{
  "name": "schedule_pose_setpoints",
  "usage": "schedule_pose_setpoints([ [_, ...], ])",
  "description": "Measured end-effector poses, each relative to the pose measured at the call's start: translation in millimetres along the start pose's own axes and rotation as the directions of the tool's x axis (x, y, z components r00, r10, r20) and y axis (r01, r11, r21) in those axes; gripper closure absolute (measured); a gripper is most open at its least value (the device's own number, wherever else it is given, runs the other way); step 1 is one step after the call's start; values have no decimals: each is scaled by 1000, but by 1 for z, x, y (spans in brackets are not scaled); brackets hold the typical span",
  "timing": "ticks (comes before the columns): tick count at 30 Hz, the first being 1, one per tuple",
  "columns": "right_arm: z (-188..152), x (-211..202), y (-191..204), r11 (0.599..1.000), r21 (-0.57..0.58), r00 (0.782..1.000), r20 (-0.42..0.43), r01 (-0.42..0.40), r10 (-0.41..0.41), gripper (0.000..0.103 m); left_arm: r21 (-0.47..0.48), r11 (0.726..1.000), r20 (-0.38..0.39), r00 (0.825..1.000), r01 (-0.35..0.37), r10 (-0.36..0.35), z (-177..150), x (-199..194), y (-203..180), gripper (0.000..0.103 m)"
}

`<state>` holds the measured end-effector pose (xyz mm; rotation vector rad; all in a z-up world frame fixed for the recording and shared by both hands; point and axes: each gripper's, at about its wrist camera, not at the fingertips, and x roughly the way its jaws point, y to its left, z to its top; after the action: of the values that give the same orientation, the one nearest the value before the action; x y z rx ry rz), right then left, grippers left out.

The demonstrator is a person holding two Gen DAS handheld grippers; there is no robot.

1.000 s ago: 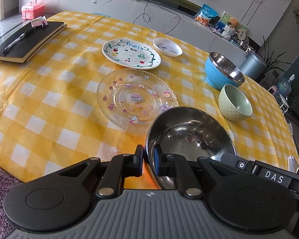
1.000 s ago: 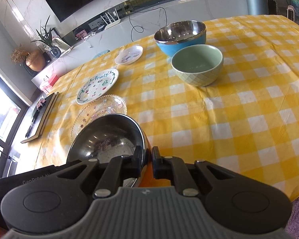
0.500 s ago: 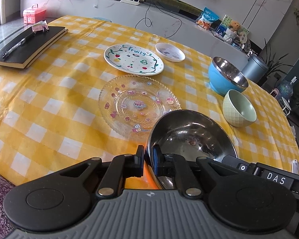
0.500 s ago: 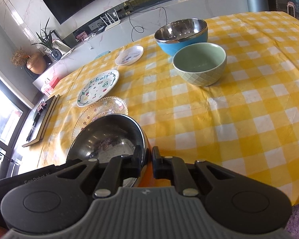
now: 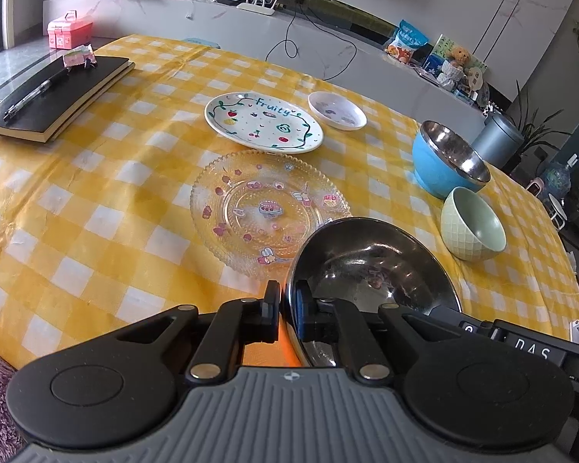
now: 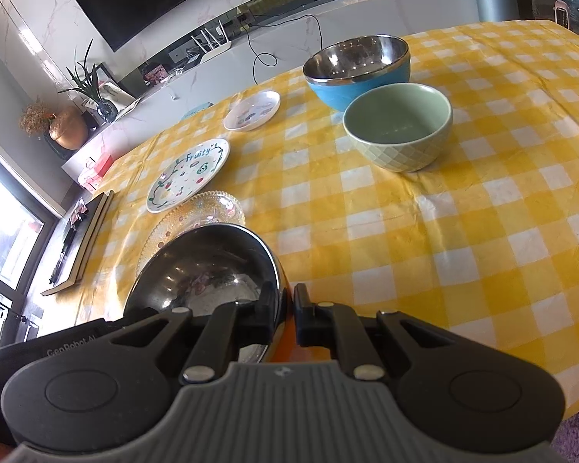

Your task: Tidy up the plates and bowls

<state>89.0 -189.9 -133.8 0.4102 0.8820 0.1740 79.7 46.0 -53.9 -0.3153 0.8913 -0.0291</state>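
Right, left wrist view first: our left gripper (image 5: 287, 308) is clamped on the near rim of the steel bowl (image 5: 370, 266), one finger outside, one inside, jaws nearly closed with only the rim between them. The bowl has an orange outer wall and sits at the near table edge, its far rim overlapping the clear glass plate (image 5: 266, 208) in this view; we can't tell if they touch. Beyond that plate is the "Fruity" plate (image 5: 264, 122), with a small white dish (image 5: 336, 110) just beside it. The blue bowl (image 5: 440, 166) and green bowl (image 5: 473, 223) sit close together to the right. A black notebook (image 5: 56, 96) with a pen on it lies far left on the yellow checked tablecloth (image 5: 96, 200).

Right wrist view: our right gripper (image 6: 287, 308) pinches the same steel bowl (image 6: 204, 266) on its opposite rim, jaws likewise almost shut on the rim. Green bowl (image 6: 399, 125) sits ahead, blue bowl (image 6: 357, 71) just behind it. "Fruity" plate (image 6: 189, 173) and glass plate (image 6: 208, 208) sit left, small dish (image 6: 252, 110) further back.
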Motion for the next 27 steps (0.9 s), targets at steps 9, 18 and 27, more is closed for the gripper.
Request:
schedule_pose_setpoints([
  [9, 3, -2, 0, 1000, -18, 1000, 10, -7, 7, 76, 16, 1000, 8, 1000, 9, -10, 2, -4, -4, 70],
  [18, 22, -16, -1, 999, -48, 996, 84, 22, -18, 66, 79, 996, 72, 997, 28, -34, 28, -19, -20, 53],
  [27, 61, -21, -14, 996, -47, 986, 154, 75, -67, 60, 158, 983, 56, 993, 90, -100, 63, -2, -59, 53],
])
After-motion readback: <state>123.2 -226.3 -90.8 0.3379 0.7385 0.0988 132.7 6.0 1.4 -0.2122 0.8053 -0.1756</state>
